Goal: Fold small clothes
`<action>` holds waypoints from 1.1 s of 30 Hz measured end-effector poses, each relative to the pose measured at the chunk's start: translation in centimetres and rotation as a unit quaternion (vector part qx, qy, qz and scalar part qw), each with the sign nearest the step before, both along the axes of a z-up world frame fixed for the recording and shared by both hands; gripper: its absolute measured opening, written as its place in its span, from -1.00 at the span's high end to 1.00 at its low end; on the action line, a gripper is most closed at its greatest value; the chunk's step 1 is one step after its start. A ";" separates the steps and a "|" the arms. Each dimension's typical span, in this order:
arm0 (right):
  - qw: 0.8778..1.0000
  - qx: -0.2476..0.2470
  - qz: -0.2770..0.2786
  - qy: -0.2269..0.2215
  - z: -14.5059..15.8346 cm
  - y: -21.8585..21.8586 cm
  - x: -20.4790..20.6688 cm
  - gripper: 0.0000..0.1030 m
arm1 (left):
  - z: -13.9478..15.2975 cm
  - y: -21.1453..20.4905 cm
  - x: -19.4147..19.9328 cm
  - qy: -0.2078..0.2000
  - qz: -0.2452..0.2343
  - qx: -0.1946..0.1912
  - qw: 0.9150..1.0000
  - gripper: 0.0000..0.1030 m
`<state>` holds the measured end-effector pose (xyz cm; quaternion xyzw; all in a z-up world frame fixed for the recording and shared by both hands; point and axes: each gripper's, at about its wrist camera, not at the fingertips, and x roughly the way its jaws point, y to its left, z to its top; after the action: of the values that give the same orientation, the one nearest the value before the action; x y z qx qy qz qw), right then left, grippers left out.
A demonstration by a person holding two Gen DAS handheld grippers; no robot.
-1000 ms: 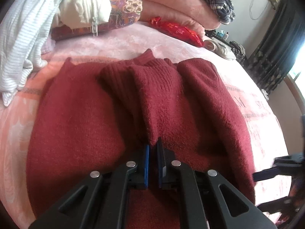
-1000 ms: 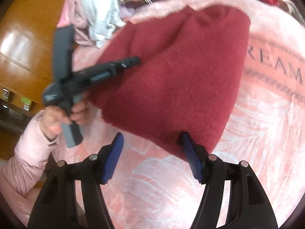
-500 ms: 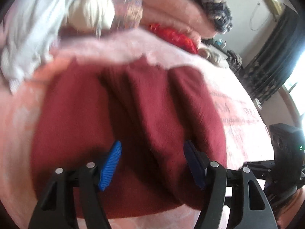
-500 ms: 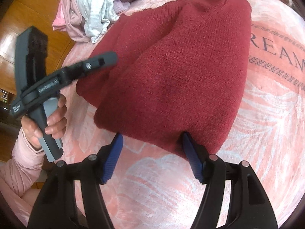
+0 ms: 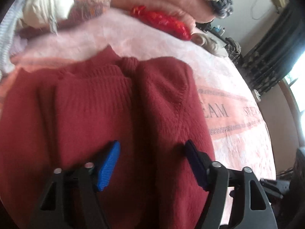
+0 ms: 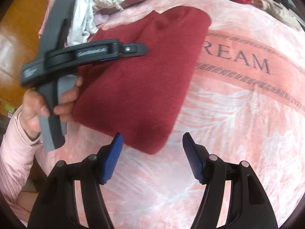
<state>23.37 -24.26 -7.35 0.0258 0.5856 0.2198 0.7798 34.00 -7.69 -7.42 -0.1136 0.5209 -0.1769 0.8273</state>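
Sweater (image 5: 106, 118), dark red knit and folded lengthwise, lies on the pink blanket (image 6: 238, 133) printed with lettering. Left gripper (image 5: 152, 152) hovers over it, blue pads spread apart with nothing between them, the ribbed collar ahead of its tips. Right gripper (image 6: 152, 143) also stands spread and empty, the sweater's near corner just ahead between its tips. Beyond the collar sits a pile of clothes (image 5: 47, 9).

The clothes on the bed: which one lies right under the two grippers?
The dark red sweater, spread alone on the pink blanket. The white striped top and the other clothes are bunched in a heap at the blanket's far edge.
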 end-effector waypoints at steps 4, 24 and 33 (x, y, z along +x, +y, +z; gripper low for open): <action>1.000 0.013 -0.010 0.010 -0.9 -1.6 -0.1 -0.26 | 0.0 -0.6 0.7 0.016 -0.018 -0.034 0.999 0.39; 1.000 0.010 0.004 0.010 -0.5 2.0 1.0 -0.26 | -1.5 10.8 -5.0 -0.039 0.057 -0.069 0.995 0.77; 1.000 0.005 -0.001 0.016 -1.3 2.2 1.4 -0.26 | 0.1 11.6 -7.2 -0.037 0.077 -0.055 0.995 -0.62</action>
<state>24.76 -22.08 -8.64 0.0332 0.5969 0.2216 0.7704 26.77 3.87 -7.35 -0.1920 0.4688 -0.1449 0.8499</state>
